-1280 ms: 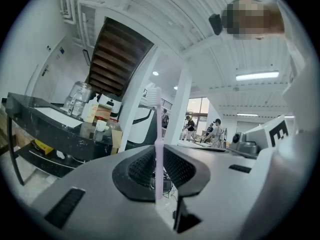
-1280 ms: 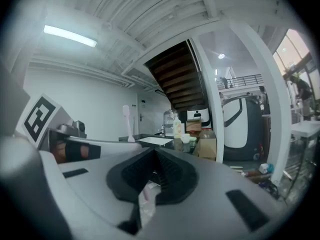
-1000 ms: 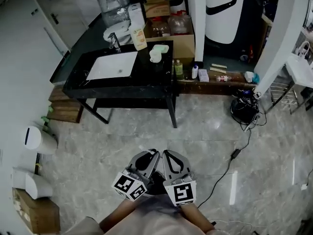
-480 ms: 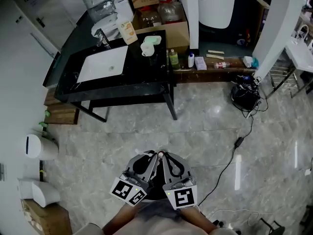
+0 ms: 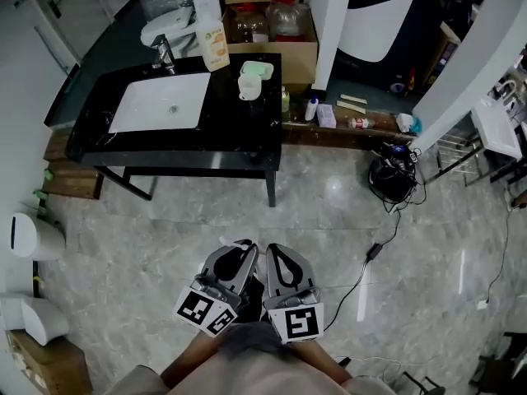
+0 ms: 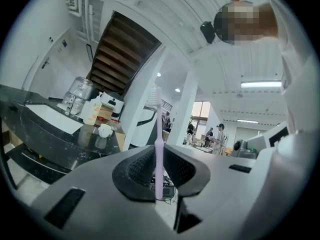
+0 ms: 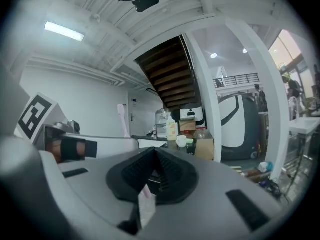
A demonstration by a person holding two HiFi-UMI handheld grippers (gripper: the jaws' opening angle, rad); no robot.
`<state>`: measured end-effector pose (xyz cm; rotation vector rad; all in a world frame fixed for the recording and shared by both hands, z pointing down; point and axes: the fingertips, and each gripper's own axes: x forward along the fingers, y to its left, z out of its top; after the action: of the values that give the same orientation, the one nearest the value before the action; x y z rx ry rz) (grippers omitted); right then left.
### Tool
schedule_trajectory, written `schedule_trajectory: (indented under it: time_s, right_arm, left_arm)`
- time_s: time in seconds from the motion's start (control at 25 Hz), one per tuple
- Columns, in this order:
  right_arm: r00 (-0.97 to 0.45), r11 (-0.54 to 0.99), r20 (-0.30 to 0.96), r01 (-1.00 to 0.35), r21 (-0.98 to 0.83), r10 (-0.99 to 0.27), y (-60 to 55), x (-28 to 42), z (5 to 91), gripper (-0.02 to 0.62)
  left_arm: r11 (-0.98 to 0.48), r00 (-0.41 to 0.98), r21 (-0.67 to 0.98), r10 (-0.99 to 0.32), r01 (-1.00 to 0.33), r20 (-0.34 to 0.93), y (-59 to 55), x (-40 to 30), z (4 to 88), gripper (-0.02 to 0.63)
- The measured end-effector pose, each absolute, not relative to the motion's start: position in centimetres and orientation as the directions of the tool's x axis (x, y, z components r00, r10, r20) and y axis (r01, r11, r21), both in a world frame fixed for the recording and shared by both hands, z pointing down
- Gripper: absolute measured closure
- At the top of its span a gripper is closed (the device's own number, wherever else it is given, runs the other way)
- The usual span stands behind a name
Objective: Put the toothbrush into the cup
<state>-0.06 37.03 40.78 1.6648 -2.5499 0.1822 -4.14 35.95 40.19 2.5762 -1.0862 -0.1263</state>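
A pale pink toothbrush (image 6: 158,134) stands upright between the jaws of my left gripper (image 6: 158,149), which is shut on its handle. From the right gripper view the brush (image 7: 121,119) rises off to the left. My right gripper (image 7: 155,151) is shut, with a small pale scrap low between its jaws. In the head view both grippers, left (image 5: 244,247) and right (image 5: 278,250), are held side by side over the floor, well short of the black counter (image 5: 165,142). The white cup (image 5: 249,87) stands on that counter's right part, also seen as cup (image 6: 105,130) and cup (image 7: 181,141).
A white sink (image 5: 160,103) with a faucet (image 5: 163,52) is set in the counter; a green soap dish (image 5: 257,69) and a carton (image 5: 216,44) stand near the cup. Bottles (image 5: 317,112) line a low ledge at the right. A cable (image 5: 370,257) crosses the floor. White bins (image 5: 33,237) stand at the left.
The view has swung, so the counter now sits further left and higher in the head view. Both grippers stay shut, side by side, and the toothbrush stays in the left one.
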Motion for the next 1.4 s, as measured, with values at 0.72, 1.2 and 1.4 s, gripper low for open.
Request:
schedule_trajectory:
  time_s: [0.72,1.2,1.4]
  right_arm:
    - [-0.36,0.37,0.107,-0.924,0.094,-0.927,26.8,-5.1,37.4,0.589]
    - [-0.392,0.404,0.139,-0.912,0.067,-0.909,21.2,-3.4,38.5,0.589]
    - [-0.406,0.415,0.126,-0.908,0.06,-0.905,17.3,-0.7,38.0,0.589]
  left_arm:
    - [-0.678,0.713,0.416,-0.695,-0.606,-0.095,25.1,-9.4,38.2,0.554]
    - [-0.653,0.708,0.447,-0.703,-0.611,-0.059,19.8,-7.7,39.9,0.554]
    - [-0.646,0.698,0.436,-0.714,-0.627,-0.055,16.2,-5.5,39.4,0.554]
